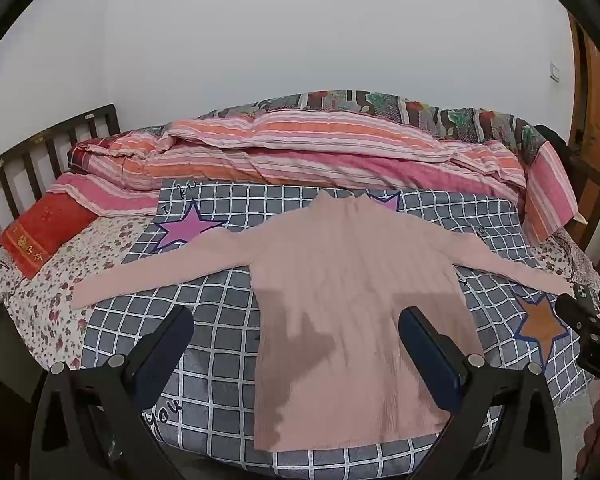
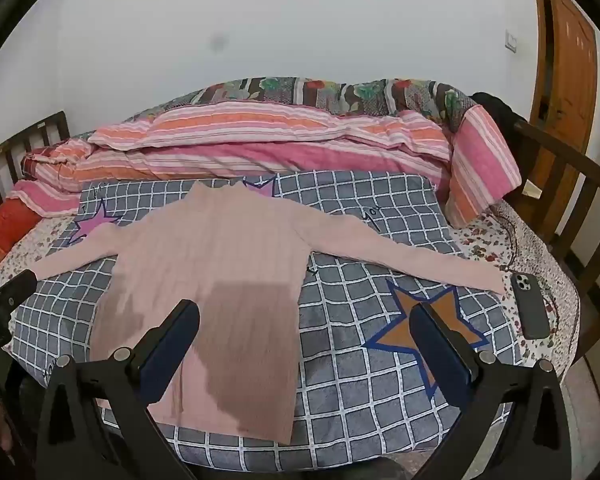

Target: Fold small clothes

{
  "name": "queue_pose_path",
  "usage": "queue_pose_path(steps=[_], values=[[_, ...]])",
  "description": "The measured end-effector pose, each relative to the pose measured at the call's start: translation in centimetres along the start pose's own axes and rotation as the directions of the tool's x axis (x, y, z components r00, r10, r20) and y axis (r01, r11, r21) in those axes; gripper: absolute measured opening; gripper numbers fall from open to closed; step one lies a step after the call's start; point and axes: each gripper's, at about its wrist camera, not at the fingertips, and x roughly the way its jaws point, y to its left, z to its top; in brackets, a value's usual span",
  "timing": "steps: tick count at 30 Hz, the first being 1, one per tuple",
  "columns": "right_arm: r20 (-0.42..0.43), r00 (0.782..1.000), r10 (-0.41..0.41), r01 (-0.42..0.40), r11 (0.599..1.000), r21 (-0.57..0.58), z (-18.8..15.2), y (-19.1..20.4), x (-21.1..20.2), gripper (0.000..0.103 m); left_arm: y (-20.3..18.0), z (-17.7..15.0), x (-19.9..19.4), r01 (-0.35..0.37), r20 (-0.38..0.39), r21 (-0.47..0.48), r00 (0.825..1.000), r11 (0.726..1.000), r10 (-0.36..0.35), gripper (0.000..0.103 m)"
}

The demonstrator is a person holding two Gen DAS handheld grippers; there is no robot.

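Sweater: a pink ribbed sweater lay flat and face up on a grey checked blanket on the bed, collar toward the far quilts, hem toward the person.

Long axis: the body ran from hem to collar, straight away from both tools; the two sleeves stretched crosswise, one out to each side.

Left gripper: the left gripper hung above the lower body of the sweater, jaws spread as wide as they went, nothing between the pads and nothing held.

Right gripper: the right gripper hung over the sweater's right edge and the blanket's orange star, jaws likewise fully apart and empty.

Left sleeve: the left sleeve reached out past the blanket's edge onto the flowered sheet, well left of the left gripper.

Right sleeve: the right sleeve ended just beside a dark phone, ahead and right of the right gripper.

Nearer hand: by this layout each sleeve lay on the side of its own tool, so each seemed best placed to fold its own sleeve inward.

Stage: no fold was yet made; the garment looked spread and ready.

Risk: the phone lay close to the right cuff and might be caught in a grab there.
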Motion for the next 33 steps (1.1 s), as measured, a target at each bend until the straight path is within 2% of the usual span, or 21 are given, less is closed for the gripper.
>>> queue_pose_path(steps=[7, 9, 33], values=[[-0.002, 1.000, 0.010, -0.010, 1.000, 0.022, 0.4, -0.2, -0.3, 0.103, 0.2, 1.1, 0.1, 0.005, 0.006, 0.005, 1.000, 1.000, -0.005, 0.103], [0.004, 1.000, 0.003, -0.003, 1.000, 0.012, 0.2, -0.1, -0.5, 0.103, -0.2, 0.2, -0.7, 0.012, 0.033, 0.020, 0.999, 1.000, -0.013, 0.103], [0.016, 1.000, 0.017, -0.017, 1.000, 0.021, -0.3, 0.0, -0.7, 0.103, -0.1, 0.4, -0.8, 0.001, 0.021, 0.023, 1.000, 1.000, -0.002, 0.103]])
